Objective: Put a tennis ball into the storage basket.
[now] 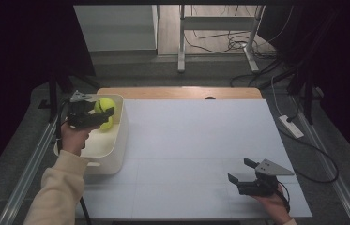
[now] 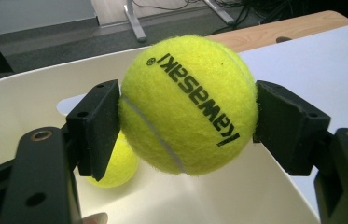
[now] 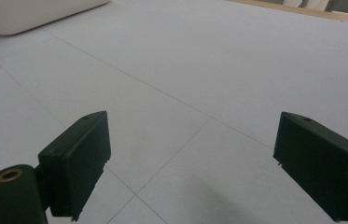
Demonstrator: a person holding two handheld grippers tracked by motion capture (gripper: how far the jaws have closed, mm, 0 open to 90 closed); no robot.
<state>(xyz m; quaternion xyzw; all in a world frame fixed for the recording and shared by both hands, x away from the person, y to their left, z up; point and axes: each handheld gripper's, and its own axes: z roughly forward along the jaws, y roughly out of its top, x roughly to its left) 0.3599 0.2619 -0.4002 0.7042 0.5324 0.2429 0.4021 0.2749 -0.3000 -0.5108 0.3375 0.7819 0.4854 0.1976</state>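
Nearest to us in the left gripper view, the left tool (image 2: 188, 109) is clamped on a yellow tennis ball (image 2: 189, 103); its two black pads press the ball's opposite sides. We read black lettering on the felt, upside down from this angle, and a pale seam curving across the lower left of the ball. Held ball sits above the open white bin (image 2: 17, 102), clear of its floor. Below and behind it we note a second tennis ball (image 2: 115, 163), lying on the bin's floor close to the near wall, partly hidden by the left pad.

From the high view we see the left tool (image 1: 98, 115) over the bin (image 1: 116, 136), held by a hand in a cream sleeve (image 1: 60, 187). The bin stands at the left edge of the counter (image 1: 201, 140), on the white sheet that covers most of it; a strip of bare wood shows along the far edge.

Right tool (image 1: 245, 177): jaws apart, nothing between them. It rests low at the near right corner of the counter, well apart from the bin. In the right gripper view we look between the spread pads (image 3: 78, 158) onto plain white sheet with faint seam lines, the bin's rounded corner (image 3: 36, 14) at upper left.

Beyond the counter: grey floor, metal legs, loose cables.
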